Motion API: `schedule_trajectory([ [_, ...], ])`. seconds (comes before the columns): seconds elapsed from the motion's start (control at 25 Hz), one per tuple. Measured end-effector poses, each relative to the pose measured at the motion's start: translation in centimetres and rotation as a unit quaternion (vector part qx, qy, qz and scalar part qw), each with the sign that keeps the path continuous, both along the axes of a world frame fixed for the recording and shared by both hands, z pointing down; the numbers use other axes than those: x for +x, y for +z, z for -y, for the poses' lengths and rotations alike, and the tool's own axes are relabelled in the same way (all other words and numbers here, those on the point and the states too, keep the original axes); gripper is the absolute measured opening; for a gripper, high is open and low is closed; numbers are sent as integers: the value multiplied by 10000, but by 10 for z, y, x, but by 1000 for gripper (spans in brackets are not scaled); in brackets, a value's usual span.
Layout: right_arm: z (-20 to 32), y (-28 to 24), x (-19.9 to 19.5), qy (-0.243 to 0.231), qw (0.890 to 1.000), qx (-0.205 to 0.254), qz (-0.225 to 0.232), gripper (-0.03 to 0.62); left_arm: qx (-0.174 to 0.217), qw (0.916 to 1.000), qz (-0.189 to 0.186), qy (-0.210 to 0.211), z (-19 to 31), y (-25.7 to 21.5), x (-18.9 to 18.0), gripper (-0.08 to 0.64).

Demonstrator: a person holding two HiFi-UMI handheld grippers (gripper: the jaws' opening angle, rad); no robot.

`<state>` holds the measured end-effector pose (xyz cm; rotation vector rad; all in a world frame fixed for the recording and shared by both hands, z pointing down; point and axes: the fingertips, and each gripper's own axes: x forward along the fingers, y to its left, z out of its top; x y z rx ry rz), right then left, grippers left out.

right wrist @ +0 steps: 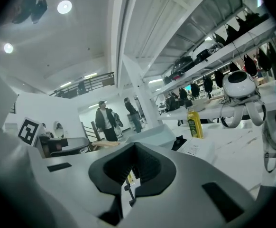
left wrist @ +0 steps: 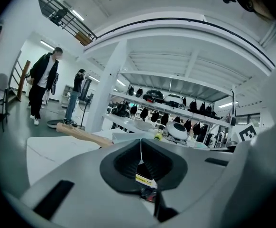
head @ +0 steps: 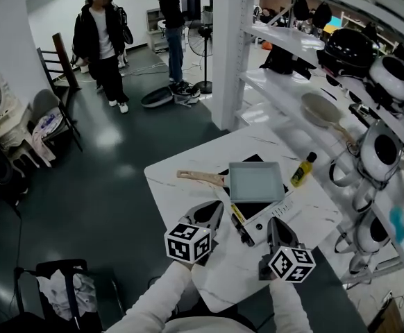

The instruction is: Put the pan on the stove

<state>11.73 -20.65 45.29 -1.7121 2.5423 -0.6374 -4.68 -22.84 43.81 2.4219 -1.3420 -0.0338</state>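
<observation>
**Pan rests on the stove, both tools closed and empty**

Nearest, the left tool (head: 218,210) and the right tool (head: 275,224) are held over the near edge of the bench (head: 176,194), each with its jaws pressed together on nothing. Just beyond their tips sits the stove (head: 263,229). The square pale-blue pan (head: 256,181) rests on its dark top, wooden handle (head: 200,177) pointing left. Just right of the pan stands a yellow bottle (head: 302,170). Far left, two people (head: 102,44) stand on the floor.
</observation>
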Motion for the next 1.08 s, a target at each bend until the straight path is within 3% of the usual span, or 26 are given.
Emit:
schedule_trajectory([
  [0.2, -13, -8, 3, 213, 9990, 230, -304, 26, 212, 9997, 79, 108, -11, -11, 0, 23],
  [0.72, -49, -1, -8, 441, 9984, 116, -320, 26, 322, 9990, 104, 302, -42, -18, -9, 23],
  [1.08, -57, -5, -11, 466, 9984, 201, -241, 26, 312, 9993, 147, 140, -53, -14, -23, 23],
])
